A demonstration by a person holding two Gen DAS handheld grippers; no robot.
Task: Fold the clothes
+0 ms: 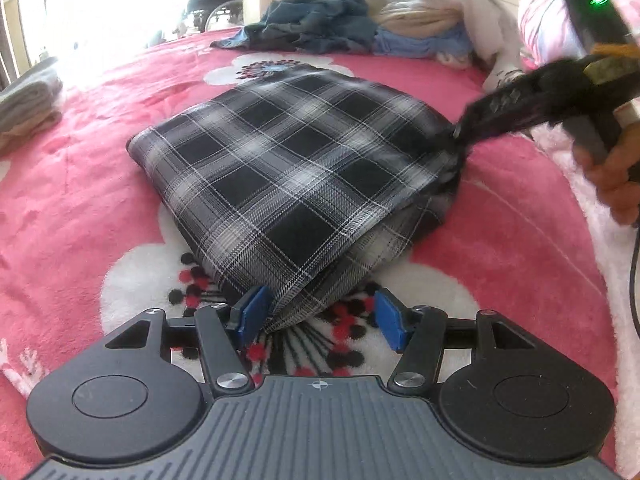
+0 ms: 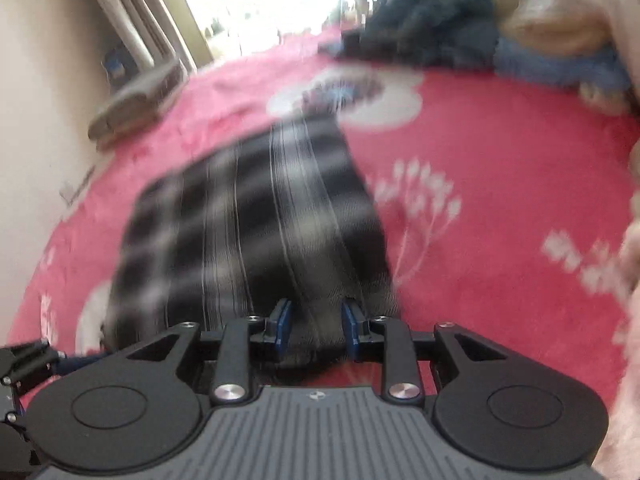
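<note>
A black, grey and white plaid garment (image 1: 288, 152) lies folded into a thick square on the pink flowered blanket (image 1: 500, 240). My left gripper (image 1: 320, 316) is open at its near corner, and that corner lies loose between the blue pads (image 1: 252, 312). My right gripper (image 1: 458, 132) reaches in from the right, held by a hand (image 1: 612, 184), with its blurred tips at the garment's right corner. In the right wrist view the garment (image 2: 248, 232) runs flat between the right gripper's (image 2: 316, 328) parted pads, unpinched, so it is open.
An unfolded heap of dark blue, beige, light blue and white clothes (image 1: 360, 20) sits at the far edge of the bed. A stack of folded grey items (image 1: 28, 100) lies at the left edge near a wall (image 2: 40, 120). A pink pillow (image 1: 540, 12) is at the far right.
</note>
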